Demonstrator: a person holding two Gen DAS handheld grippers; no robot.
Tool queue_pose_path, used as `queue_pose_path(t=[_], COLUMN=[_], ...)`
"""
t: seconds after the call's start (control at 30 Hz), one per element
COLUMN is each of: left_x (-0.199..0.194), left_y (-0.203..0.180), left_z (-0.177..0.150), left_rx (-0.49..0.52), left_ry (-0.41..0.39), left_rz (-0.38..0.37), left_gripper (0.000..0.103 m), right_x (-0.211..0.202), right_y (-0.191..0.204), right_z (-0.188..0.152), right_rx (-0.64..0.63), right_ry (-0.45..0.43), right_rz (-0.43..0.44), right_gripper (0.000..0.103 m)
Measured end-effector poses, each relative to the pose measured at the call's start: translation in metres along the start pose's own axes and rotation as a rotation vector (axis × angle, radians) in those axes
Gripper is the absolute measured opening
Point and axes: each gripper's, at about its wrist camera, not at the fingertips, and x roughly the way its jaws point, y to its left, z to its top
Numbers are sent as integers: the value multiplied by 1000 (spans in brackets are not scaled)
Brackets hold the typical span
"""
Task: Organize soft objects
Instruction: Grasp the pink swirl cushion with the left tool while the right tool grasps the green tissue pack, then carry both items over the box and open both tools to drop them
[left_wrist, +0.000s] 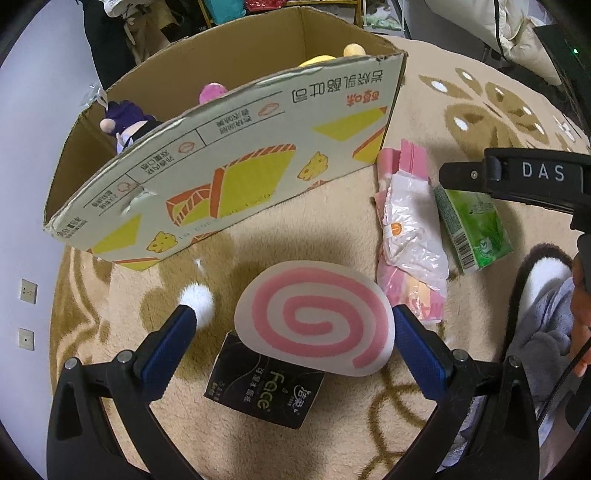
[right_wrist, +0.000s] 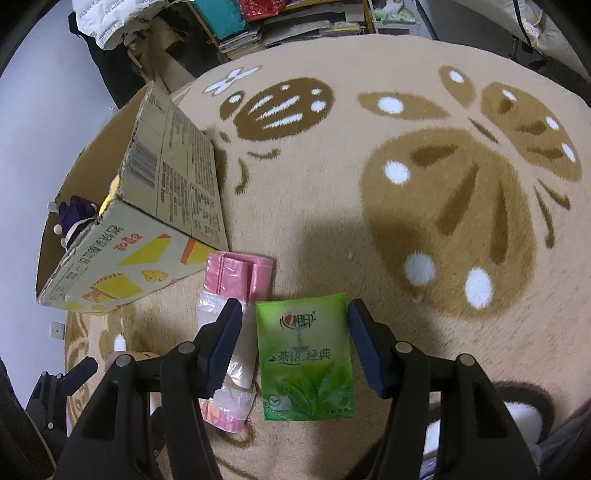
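The cardboard box (left_wrist: 221, 155) stands open on the rug (right_wrist: 369, 221), already holding plush toys (left_wrist: 125, 122), so it reads as the collecting place. Near its printed side, the left gripper (left_wrist: 291, 328) spreads wide around the spiral cushion (left_wrist: 314, 317); the right gripper (right_wrist: 295, 343) straddles the green tissue pack (right_wrist: 306, 358), open.

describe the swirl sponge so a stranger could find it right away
Start at the cardboard box on the beige rug. In front of it, between the open left tool fingers, a flat oval sponge overlaps a black tissue pack. Only it has a pink spiral.
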Motion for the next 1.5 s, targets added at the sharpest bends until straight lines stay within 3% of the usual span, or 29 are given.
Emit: queue_pose_path(t=[0.43,0.5,0.6,0.73,1.07,1.27,1.5], left_x=[10,11,10,6,-6,-14,-31], left_y=[-3,-2,0,-5,9,8,20], left_z=[1,2,0,-1,2,-1,-2], left_rx=[1,-12,-11,5,-59,-44,-110], left_ry=[11,12,7,-16,-58,-90,-146], left_rz=[-10,-40,-82,-71,-113,-87,-75], left_gripper=[102,92,77,68,42,40,40], right_x=[17,15,13,11,-7,-11,-27], right_y=[8,9,8,9,18,26,37], right_z=[-4,-4,-4,-4,-5,-4,-4], right_rx=[-54,-59,-53,-64,-105,-127,-163], right_ry=[64,51,43,27,-44,-70,-121], right_rz=[-52,-63,-55,-61,-24,5,45], right_gripper=[62,56,56,56,56,56,56])
